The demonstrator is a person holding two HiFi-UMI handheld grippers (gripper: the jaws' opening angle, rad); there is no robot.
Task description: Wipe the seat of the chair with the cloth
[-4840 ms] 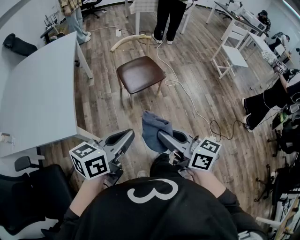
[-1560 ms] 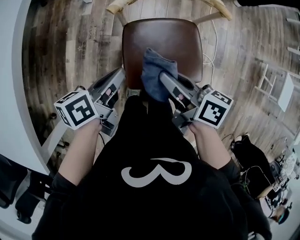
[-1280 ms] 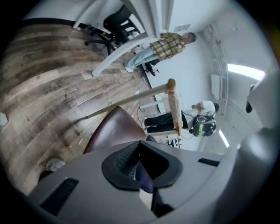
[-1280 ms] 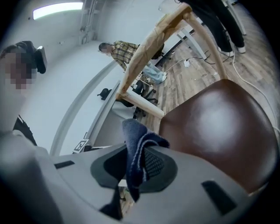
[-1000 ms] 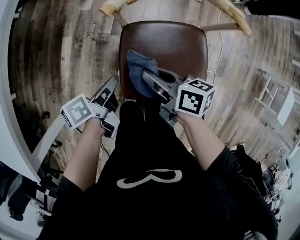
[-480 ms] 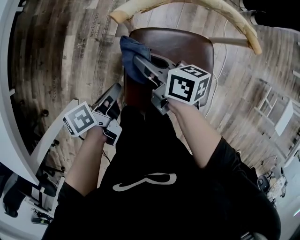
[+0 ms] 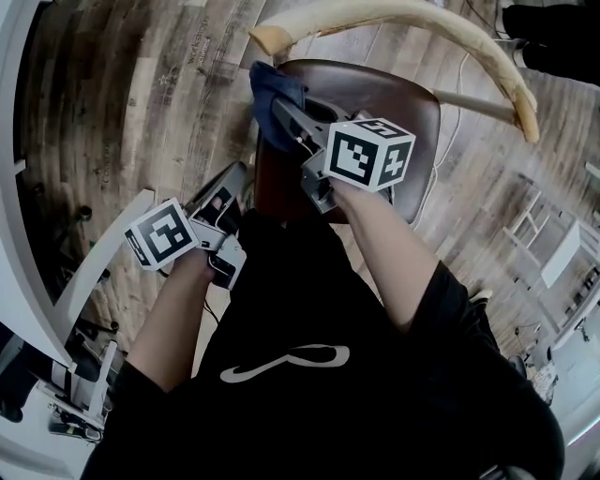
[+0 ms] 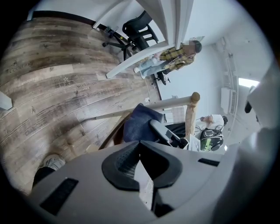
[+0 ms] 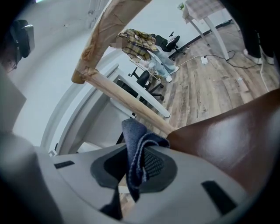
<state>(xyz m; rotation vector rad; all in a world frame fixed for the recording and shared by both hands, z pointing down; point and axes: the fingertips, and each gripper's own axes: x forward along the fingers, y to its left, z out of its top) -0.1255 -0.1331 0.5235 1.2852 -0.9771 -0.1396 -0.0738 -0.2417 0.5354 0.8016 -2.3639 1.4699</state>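
The chair has a brown seat (image 7: 398,103) and a curved pale wooden backrest (image 7: 394,14). My right gripper (image 7: 284,114) is shut on the blue cloth (image 7: 270,89) and holds it on the seat's far left corner, just below the backrest's left end. In the right gripper view the cloth (image 9: 133,153) hangs folded between the jaws, with the seat (image 9: 232,131) to the right and the backrest (image 9: 109,35) above. My left gripper (image 7: 230,187) is shut and holds nothing, low beside the seat's left front edge. In the left gripper view, past the left gripper (image 8: 142,168), the cloth (image 8: 139,122) shows ahead.
A white table (image 7: 28,281) and its leg (image 7: 103,253) run along the left. Wooden plank floor (image 7: 122,103) surrounds the chair. A cable (image 7: 459,66) trails at the right, someone's dark legs (image 7: 553,37) stand at the top right, and a white chair (image 7: 562,248) is at the right edge.
My right gripper has pushed the cloth along the seat's left side toward the backrest. The left gripper has stayed low beside the seat.
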